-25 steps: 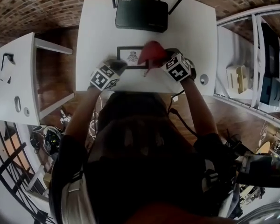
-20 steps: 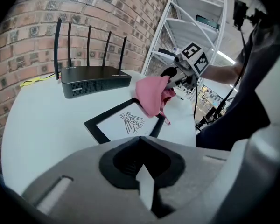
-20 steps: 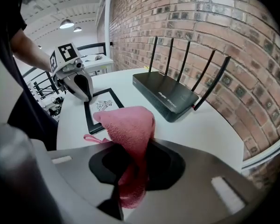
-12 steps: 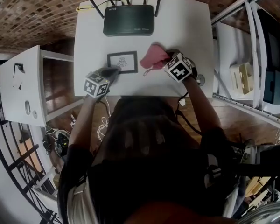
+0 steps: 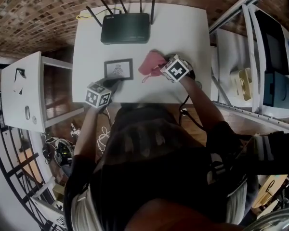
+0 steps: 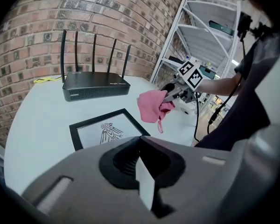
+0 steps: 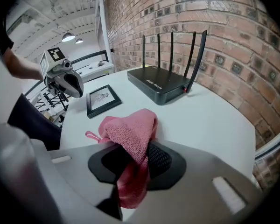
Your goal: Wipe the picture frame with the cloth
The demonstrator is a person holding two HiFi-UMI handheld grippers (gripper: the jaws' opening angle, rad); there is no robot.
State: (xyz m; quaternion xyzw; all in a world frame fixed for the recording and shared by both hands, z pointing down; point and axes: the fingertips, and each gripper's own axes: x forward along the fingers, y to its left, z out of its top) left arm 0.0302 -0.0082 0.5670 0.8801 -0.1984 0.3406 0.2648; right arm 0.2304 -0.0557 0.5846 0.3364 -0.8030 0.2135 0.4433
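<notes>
Soft even light, fisheye-warped edges.

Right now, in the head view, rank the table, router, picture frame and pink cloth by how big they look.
1. table, by far the largest.
2. router, counting its body and antennas.
3. picture frame and pink cloth look about alike. The cloth is bunched up, so I won't rank them.
</notes>
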